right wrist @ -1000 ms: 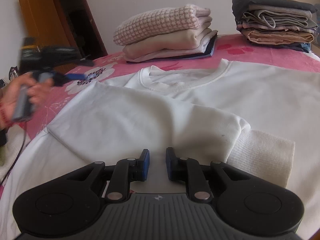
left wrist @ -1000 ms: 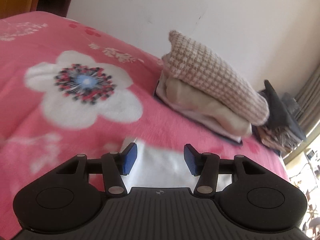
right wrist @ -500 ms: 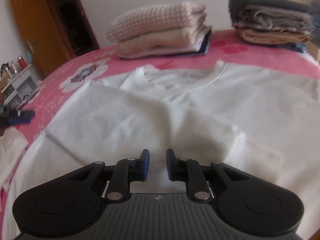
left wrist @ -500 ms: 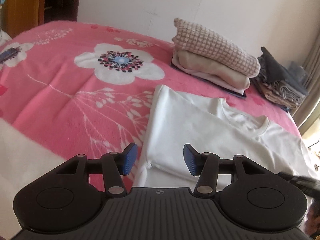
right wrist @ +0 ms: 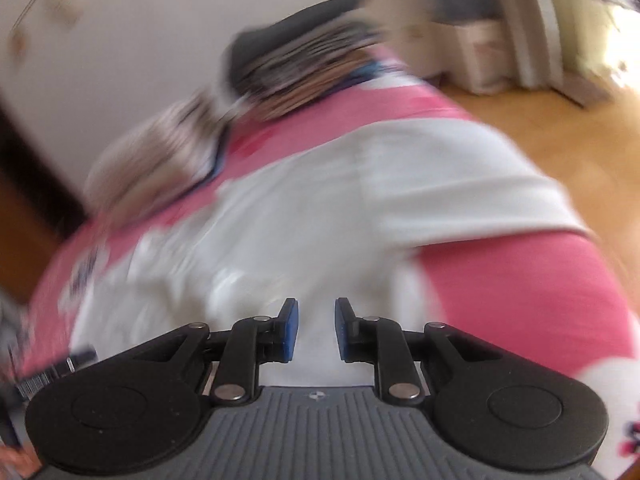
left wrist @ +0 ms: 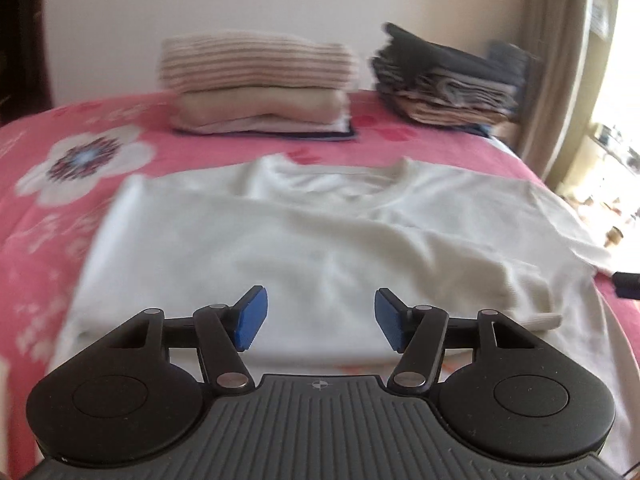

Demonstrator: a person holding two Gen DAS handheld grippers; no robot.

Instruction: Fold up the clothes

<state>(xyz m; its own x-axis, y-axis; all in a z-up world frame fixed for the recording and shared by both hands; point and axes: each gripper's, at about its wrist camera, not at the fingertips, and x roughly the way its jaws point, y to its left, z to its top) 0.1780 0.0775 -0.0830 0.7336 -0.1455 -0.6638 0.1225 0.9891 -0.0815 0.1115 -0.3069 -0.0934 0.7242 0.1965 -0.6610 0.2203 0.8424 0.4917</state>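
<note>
A white sweatshirt lies spread on the pink flowered bed, collar toward the far wall, with one sleeve folded across its chest. My left gripper hovers over its near hem, jaws opening, nothing between the blue pads. In the blurred right wrist view the same sweatshirt stretches toward the bed's right edge. My right gripper hangs above its near part, jaws opening with a narrow empty gap.
Two stacks of folded clothes stand at the far side by the wall: a checked pink one and a dark grey one. A curtain hangs on the right. Wooden floor lies beyond the bed's right edge.
Both views swung to the right across the bed. The left gripper now faces the sweatshirt's middle with wider jaws. The right gripper rolled, moved toward the right sleeve side and its jaws widened.
</note>
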